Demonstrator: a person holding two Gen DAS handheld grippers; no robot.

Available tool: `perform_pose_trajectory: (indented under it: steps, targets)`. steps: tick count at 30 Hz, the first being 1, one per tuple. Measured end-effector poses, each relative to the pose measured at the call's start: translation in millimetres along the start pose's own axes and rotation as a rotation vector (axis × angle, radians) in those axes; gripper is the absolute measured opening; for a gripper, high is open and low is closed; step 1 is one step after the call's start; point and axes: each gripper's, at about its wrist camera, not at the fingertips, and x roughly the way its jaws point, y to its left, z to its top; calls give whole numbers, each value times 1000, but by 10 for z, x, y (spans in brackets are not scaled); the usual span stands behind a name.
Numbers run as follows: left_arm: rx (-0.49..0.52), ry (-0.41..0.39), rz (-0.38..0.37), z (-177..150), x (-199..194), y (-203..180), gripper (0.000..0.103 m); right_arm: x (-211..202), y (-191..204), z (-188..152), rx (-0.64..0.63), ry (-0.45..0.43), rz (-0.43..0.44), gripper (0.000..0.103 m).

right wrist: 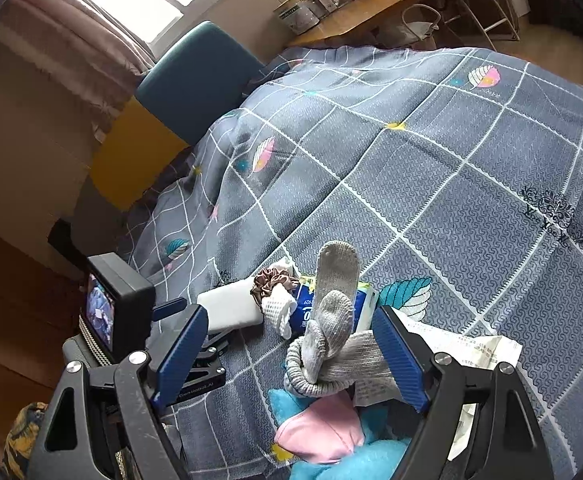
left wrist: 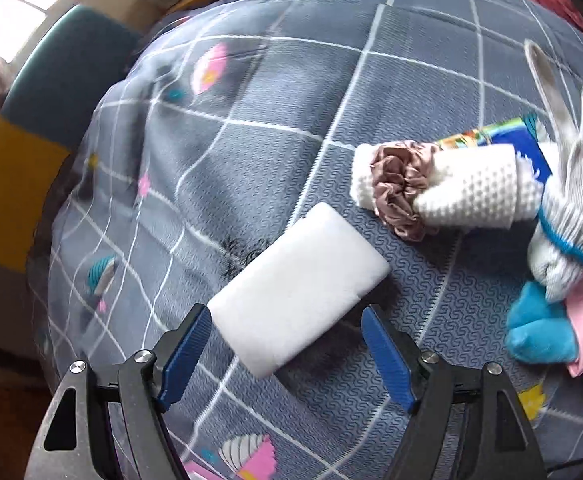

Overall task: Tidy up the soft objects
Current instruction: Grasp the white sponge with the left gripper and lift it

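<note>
grey checked bedspread (left wrist: pixel 275 92) carries the items. left tool (left wrist: pixel 287 354) stands apart, straddling the white sponge block (left wrist: pixel 299 288) untouched, apparently to set it beside the scrunchie-wrapped cloth roll (left wrist: pixel 443 186). right tool (right wrist: pixel 291 354) apart around the grey sock bundle (right wrist: pixel 331 344), not visibly pressing.

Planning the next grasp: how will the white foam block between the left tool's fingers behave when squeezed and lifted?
The white foam block looks like sponge: probably light and compressible. Its flat faces suggest it won't roll. The left tool is open around one end, so it may sag or pivot.
</note>
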Motion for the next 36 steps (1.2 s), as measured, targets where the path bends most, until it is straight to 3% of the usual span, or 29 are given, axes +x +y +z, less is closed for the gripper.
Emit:
perform_pose_trajectory:
  steps: [5,9,12,13,14,17,22,25,28,36]
  targets:
    - [81,2,-25,101,156,-3,79,1,-37,8,18,5,3,85]
    - [74,11,-52,115,258,49,80,16,-56,11,30,11,5,85]
    - [-21,12,-139,93,275,159,58,17,-52,12,27,8,4,85]
    - [-30,-1,-128,76,256,164,49,16,-44,8,25,7,2,85]
    - [-32,-7,-134,61,241,156,48,14,-39,7,22,5,4,85]
    - [-59,-30,-149,26,146,141,32,8,-14,6,6,-4,2,85]
    - [-150,-42,-186,-13,-5,249,19,4,4,1,-9,-11,-1,85]
    - [-258,-66,-227,-4,-95,451,14,21,19,-10,-22,-5,-10,84]
    - [-378,-98,-252,-13,-233,680,12,31,22,-17,-29,-6,-21,84]
    - [-600,-187,-223,-161,-697,1322,12,49,47,-31,-58,-10,-36,83]
